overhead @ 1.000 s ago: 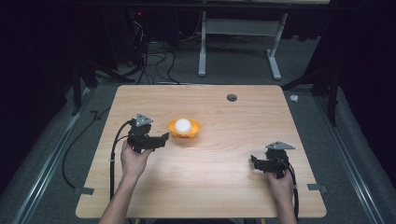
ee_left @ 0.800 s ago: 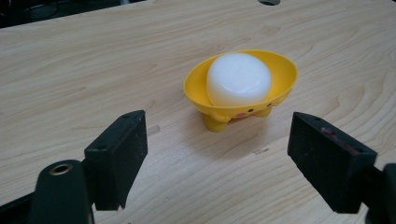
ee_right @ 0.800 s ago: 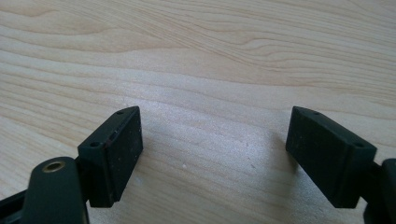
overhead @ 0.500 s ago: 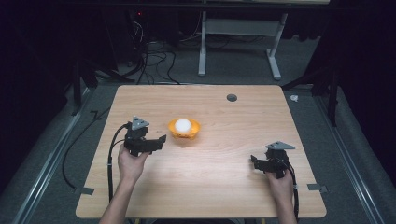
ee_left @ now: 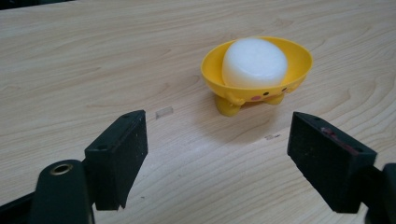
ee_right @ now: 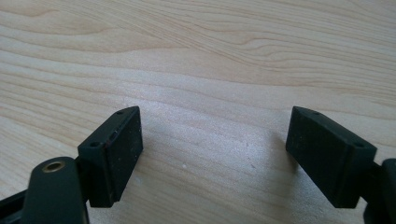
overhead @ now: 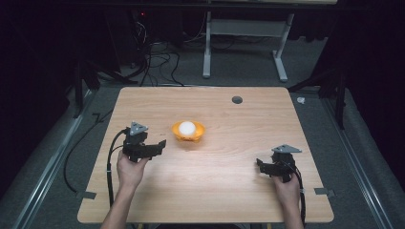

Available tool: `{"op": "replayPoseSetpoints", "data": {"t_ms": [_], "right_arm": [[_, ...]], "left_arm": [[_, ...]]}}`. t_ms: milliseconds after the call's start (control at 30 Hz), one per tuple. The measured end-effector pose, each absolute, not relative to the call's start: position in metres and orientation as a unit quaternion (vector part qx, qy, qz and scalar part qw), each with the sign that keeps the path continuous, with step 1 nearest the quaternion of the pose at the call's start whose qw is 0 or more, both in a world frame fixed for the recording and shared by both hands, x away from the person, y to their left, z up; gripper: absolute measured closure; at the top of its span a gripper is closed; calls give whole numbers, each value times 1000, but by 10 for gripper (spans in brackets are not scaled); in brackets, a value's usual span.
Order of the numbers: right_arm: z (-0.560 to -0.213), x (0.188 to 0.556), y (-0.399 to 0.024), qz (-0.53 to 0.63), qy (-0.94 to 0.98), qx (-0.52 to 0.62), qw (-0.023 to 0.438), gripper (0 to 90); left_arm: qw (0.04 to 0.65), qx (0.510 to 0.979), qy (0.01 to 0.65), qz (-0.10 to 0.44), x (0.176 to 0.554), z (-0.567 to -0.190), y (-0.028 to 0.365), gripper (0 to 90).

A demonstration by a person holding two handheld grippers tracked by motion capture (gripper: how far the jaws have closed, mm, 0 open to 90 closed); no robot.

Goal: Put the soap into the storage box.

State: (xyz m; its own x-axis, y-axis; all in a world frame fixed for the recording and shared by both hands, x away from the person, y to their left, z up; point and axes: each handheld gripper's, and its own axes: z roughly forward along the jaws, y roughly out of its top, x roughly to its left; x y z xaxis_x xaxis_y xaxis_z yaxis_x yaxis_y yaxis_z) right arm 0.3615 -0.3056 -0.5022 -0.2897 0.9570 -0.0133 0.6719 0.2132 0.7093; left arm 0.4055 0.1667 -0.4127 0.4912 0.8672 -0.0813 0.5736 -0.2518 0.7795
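Observation:
A small yellow bowl [overhead: 188, 132] [ee_left: 258, 77] on little feet stands near the middle of the wooden table [overhead: 224, 191], with a white round block [overhead: 186, 127] [ee_left: 254, 61] inside it. My left gripper [overhead: 160, 145] [ee_left: 217, 154] is held just left of the bowl, its jaws wide apart and pointing at it, with nothing between them. My right gripper [overhead: 261, 166] [ee_right: 212, 154] rests low over bare wood at the table's right front, open and empty.
A dark round hole [overhead: 237, 99] sits in the tabletop near the far edge. Black cables [overhead: 112, 157] trail from the left gripper off the table's left side. Pieces of grey tape [overhead: 324, 192] mark the front corners. A white table frame [overhead: 243, 38] stands behind.
My left gripper has drawn back a little toward the person and to the left, away from the bowl. The right gripper has stayed put.

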Motion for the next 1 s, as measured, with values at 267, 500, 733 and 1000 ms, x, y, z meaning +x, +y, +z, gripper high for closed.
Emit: {"op": "replayPoseSetpoints", "data": {"t_ms": [267, 500, 733, 1000], "right_arm": [[-502, 362, -306, 305, 743, 548, 234, 196], [-502, 362, -306, 305, 743, 548, 234, 196], [-502, 362, -306, 305, 743, 548, 234, 196], [-502, 362, -306, 304, 743, 548, 234, 196]], "left_arm": [[393, 764, 477, 186, 402, -416, 174, 209], [388, 763, 484, 184, 399, -422, 180, 209], [382, 763, 489, 181, 395, -429, 182, 209], [383, 759, 497, 175, 393, -435, 186, 208]]}}
